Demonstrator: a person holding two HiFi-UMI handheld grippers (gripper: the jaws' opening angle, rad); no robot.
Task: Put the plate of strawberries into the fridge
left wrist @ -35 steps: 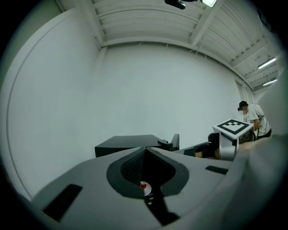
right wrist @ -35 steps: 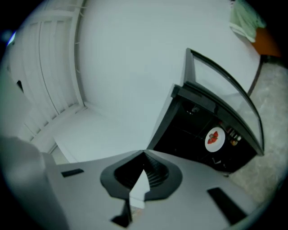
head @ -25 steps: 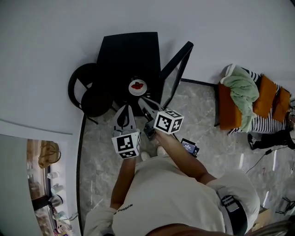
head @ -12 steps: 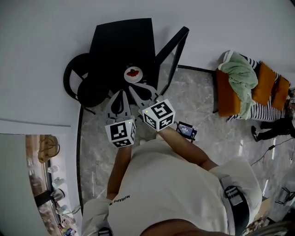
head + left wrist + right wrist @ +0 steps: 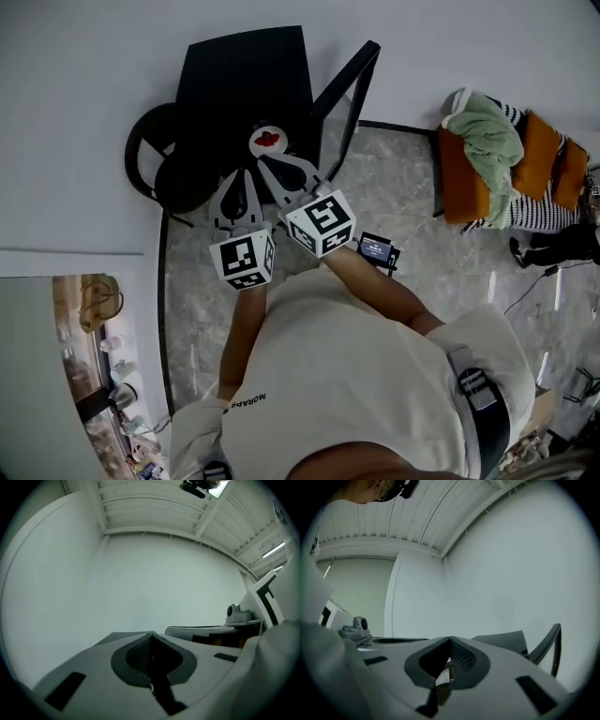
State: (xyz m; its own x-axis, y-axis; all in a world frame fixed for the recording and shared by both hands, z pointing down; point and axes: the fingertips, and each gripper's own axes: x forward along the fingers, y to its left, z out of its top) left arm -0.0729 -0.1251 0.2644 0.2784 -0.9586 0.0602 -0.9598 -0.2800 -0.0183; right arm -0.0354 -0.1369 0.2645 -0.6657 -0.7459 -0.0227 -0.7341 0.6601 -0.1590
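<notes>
Pinching the near rim of the plate of strawberries (image 5: 269,141) in the right gripper (image 5: 270,161) jaws, black fridge (image 5: 239,80) lying just beyond. Holding the left gripper (image 5: 235,178) alongside, jaws pressed together, empty.

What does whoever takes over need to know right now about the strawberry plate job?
Left gripper: shut, empty, held beside the right one.
Right gripper: shut on the near rim of the plate of strawberries, holding it out ahead.
Fridge: black, straight in front; its door stands open to the right. The plate of strawberries is at the fridge's open front; whether it is past the opening cannot be told from above.
Done: plate picked up, door open.
Left: set the plate on a shelf inside, release, back out, then probably close the door.
</notes>
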